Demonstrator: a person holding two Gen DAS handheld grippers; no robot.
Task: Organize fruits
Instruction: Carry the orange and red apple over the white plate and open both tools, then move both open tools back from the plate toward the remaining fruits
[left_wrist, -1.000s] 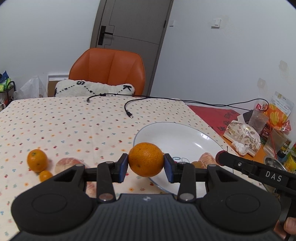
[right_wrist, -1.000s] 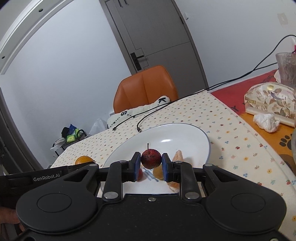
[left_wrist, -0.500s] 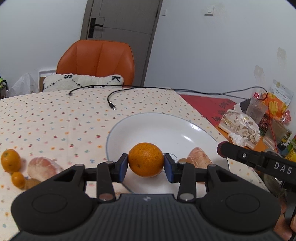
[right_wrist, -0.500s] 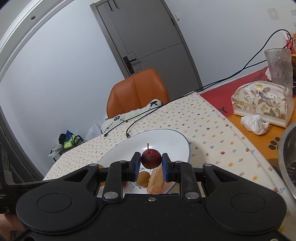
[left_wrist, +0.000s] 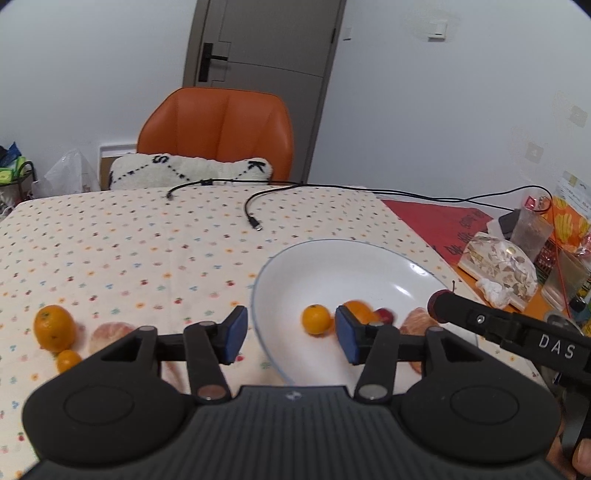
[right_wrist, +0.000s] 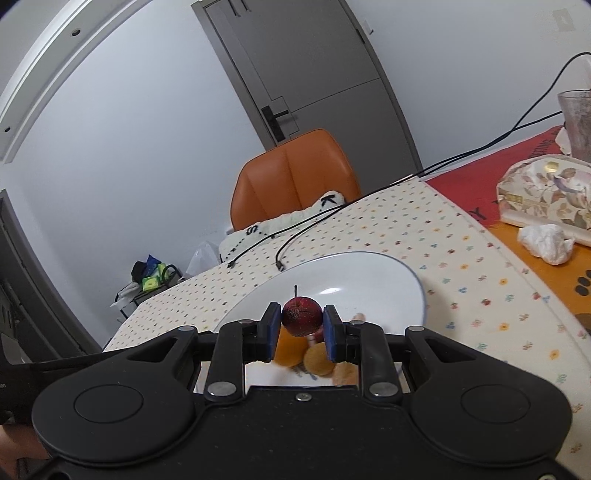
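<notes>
The left gripper (left_wrist: 290, 339) stands spread and empty beside the white ceramic plate (left_wrist: 332, 258), where a blurred orange mandarin (left_wrist: 358, 308) may roll. The right gripper (right_wrist: 301, 328) clamps a small dark-red apple (right_wrist: 301, 316) over the plate; released high, it could bounce onto the worktop (left_wrist: 129, 251).

We see the far half of the plate (left_wrist: 354, 266) bare, its near part crowded with fruit (left_wrist: 316, 319). The cloth (left_wrist: 129, 251) left of it lies open up to two cable ends (left_wrist: 257, 226); an orange (left_wrist: 54, 327) and peeled pieces (left_wrist: 110, 331) block the near-left. A tissue box (left_wrist: 498, 264) and cup (left_wrist: 532, 234) close off the right
</notes>
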